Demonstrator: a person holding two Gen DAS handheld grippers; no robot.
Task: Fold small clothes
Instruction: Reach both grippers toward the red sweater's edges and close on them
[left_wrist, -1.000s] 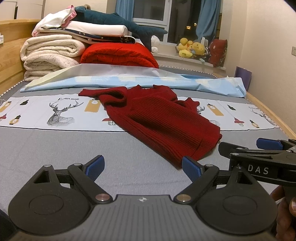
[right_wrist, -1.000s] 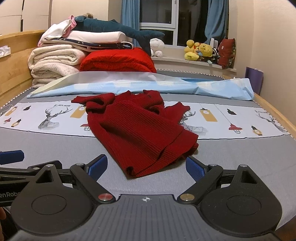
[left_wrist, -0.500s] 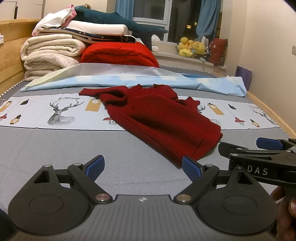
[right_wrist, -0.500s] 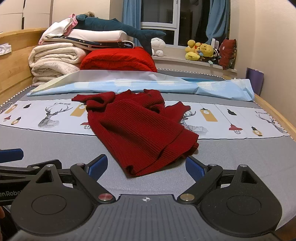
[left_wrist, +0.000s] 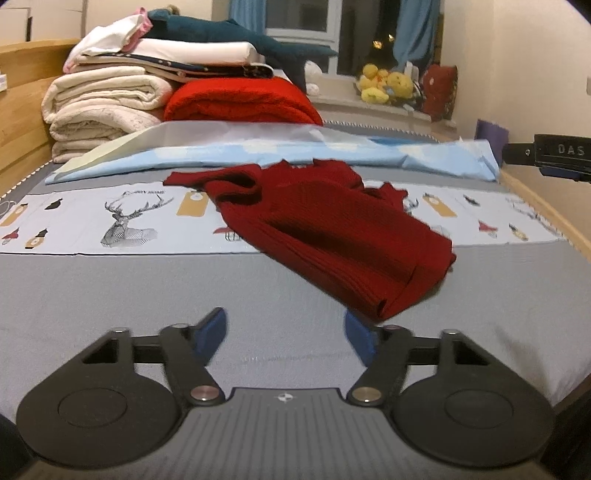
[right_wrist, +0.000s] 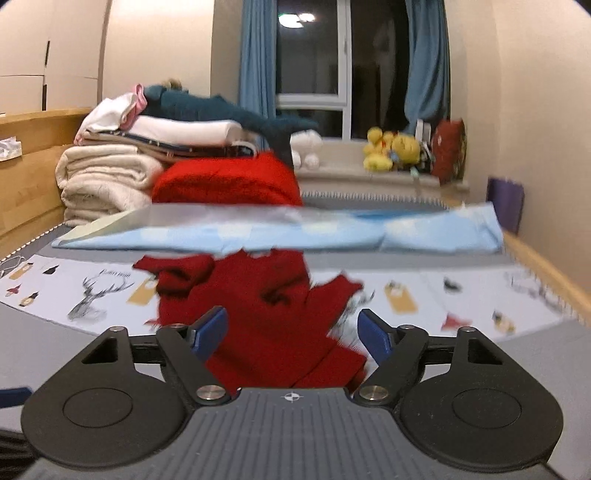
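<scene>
Since a second ago the right tongs (right_wrist: 291, 332) have lifted and gone forward over the sweater's near hem, and both pairs of tongs are narrowing. Grey bed (left_wrist: 110, 295) fills the room's middle, with a wooden rail along its right edge and a deer-print strip (left_wrist: 122, 221) across it. At the far edge sit a pale blue sheet (left_wrist: 424, 158), stacked cream blankets (left_wrist: 103, 107) and a red blanket (left_wrist: 240, 99); plush toys (left_wrist: 386, 83) line the windowsill. The dark red sweater (left_wrist: 332, 232) lies crumpled mid-bed, one sleeve bunched toward the left edge, its ribbed hem nearest. Left tongs (left_wrist: 284, 332) close on nothing; the right tongs close with sweater showing between, unpinched.
</scene>
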